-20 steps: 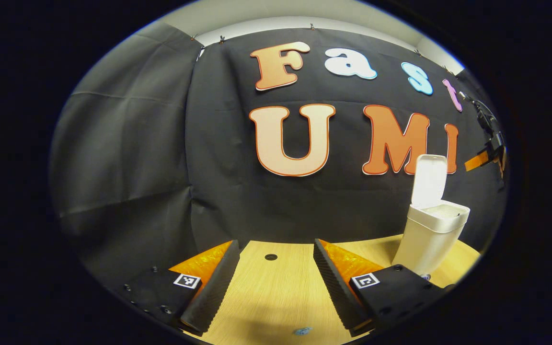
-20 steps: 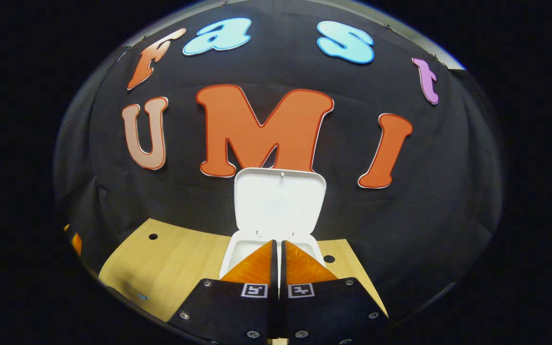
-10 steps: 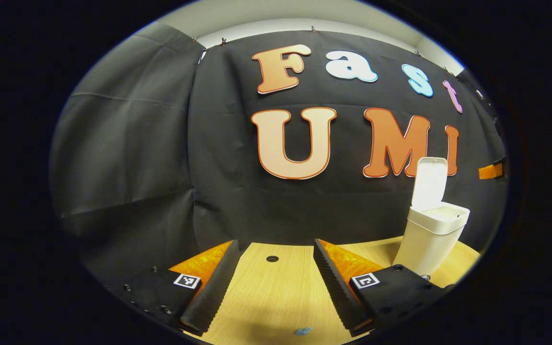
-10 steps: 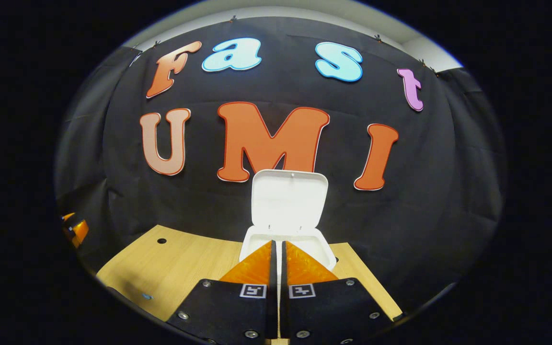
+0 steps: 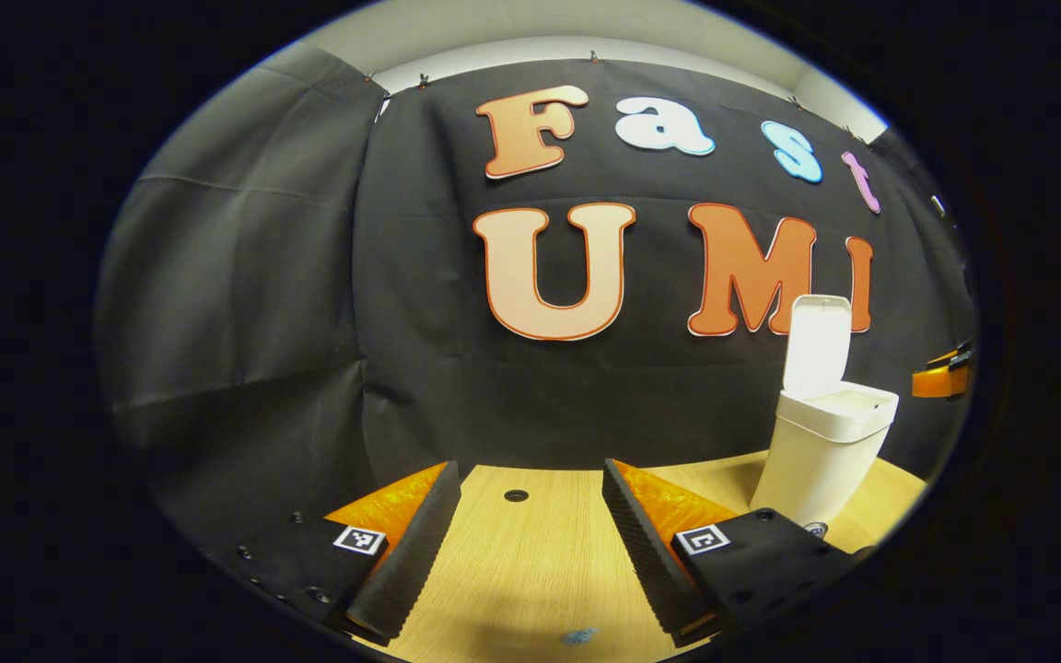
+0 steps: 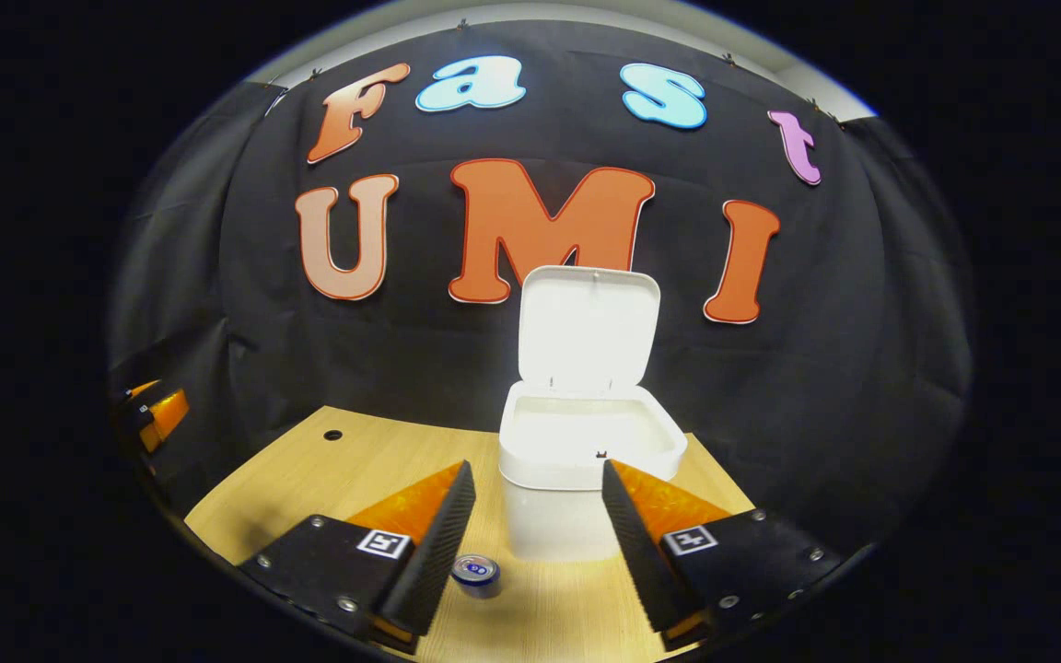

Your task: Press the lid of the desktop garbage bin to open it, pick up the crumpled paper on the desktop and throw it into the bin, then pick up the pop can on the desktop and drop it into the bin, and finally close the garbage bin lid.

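On the desk (image 6: 309,470), at the far left of the right gripper view, the left gripper (image 6: 155,416) is showing as a small shape at the edge. Moving rightward, the right gripper (image 6: 538,483) is now standing released, jaws wide apart, where half a second ago they were pressed together. Between its fingers, the can (image 6: 476,573) is sitting upright on the desk, just beside the left finger and near the foot of the bin (image 6: 577,497), not touched by either finger. The bin is standing farther from the camera than before, with its lid (image 6: 589,324) raised upright behind the opening.

Across the left gripper view, the left gripper (image 5: 530,502) is hovering released over bare desk, as it was earlier. A small blue speck (image 5: 578,635) is lying between its fingers. To the right, the bin (image 5: 821,451) is standing open, and the right gripper (image 5: 940,378) is showing lower at the edge than before. The crumpled paper cannot be located.
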The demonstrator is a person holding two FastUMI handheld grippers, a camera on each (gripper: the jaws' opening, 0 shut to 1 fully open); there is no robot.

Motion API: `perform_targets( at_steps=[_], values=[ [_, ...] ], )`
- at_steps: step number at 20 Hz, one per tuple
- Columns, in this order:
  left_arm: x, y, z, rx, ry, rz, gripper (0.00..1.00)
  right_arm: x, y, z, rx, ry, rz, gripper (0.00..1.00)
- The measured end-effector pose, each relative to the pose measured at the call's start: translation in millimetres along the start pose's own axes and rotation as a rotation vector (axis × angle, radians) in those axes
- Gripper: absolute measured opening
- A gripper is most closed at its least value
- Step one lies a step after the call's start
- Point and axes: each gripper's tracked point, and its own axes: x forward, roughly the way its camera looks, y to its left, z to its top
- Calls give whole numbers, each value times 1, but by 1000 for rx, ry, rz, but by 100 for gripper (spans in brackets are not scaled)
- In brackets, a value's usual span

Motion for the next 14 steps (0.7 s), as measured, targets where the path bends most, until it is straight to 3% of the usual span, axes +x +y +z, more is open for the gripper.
perform_targets(
  at_steps=[2, 14],
  values=[
    [1, -2, -10, 15, 9, -1, 99, 1, -3, -9, -16, 20, -22, 98],
    [-4, -14, -103, 8, 164, -41, 99, 4, 1, -52, -4, 160, -25, 99]
  ],
)
